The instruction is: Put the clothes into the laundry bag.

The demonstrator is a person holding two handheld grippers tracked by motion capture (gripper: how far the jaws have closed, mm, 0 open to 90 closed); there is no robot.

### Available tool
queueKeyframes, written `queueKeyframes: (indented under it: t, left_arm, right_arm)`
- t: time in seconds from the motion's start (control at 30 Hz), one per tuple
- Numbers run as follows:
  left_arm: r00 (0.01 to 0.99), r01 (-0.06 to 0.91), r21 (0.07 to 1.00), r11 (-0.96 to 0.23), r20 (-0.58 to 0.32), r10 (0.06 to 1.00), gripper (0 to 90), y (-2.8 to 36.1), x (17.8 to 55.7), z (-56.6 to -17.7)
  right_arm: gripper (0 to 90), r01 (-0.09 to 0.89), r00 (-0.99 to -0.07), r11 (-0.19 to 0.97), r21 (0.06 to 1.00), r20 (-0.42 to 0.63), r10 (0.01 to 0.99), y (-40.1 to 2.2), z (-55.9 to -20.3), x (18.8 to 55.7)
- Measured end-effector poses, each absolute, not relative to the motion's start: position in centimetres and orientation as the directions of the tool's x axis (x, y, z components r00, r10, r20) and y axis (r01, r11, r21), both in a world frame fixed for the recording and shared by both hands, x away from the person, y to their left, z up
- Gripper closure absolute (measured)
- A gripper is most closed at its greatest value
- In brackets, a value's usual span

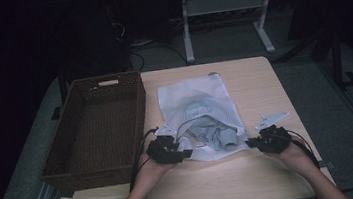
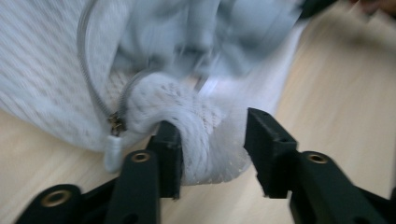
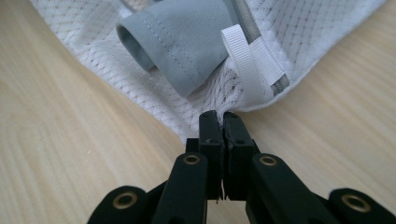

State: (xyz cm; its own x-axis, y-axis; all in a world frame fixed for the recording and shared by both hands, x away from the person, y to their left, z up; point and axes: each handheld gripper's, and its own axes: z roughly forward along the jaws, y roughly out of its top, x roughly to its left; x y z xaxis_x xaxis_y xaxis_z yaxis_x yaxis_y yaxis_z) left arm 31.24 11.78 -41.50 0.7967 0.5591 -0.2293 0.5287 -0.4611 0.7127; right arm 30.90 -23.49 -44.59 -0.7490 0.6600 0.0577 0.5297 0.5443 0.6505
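A white mesh laundry bag (image 1: 191, 95) lies flat in the middle of the table, its open zipped mouth toward me. A grey garment (image 1: 213, 134) pokes out of that mouth. At the bag's near left corner my left gripper (image 1: 183, 154) stands open, with a bunched fold of mesh (image 2: 196, 126) between its jaws; one jaw touches it, the other stands apart. A zipper pull (image 2: 112, 151) hangs beside it. My right gripper (image 3: 218, 116) is shut on the bag's (image 3: 140, 93) near right edge, just below a white ribbon loop (image 3: 243, 60) and the garment's (image 3: 182, 42) rolled hem.
A dark brown wicker basket (image 1: 138, 116) sits on the table's left side, right next to the bag. The light wooden tabletop (image 1: 263, 84) is bare to the right of the bag and along the front edge. Beyond the table stands a white frame on the floor.
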Motion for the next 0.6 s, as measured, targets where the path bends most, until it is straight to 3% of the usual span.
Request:
queueKeyframes:
  t: [0.17,0.6]
  left_arm:
    - [0.827,0.467,0.737,-0.488,-0.169,0.536,48.8,11.0,30.2,-39.4]
    - [0.892,0.364,0.757,-0.542,-0.117,0.436,46.2,6.3,30.5,-37.2]
  right_arm:
    - [87.3,0.537,-0.747,0.541,0.647,0.066,0.662,-23.5,-44.6,31.1]
    - [87.3,0.531,-0.751,0.535,0.657,0.074,0.656,-23.6,-44.5,31.1]
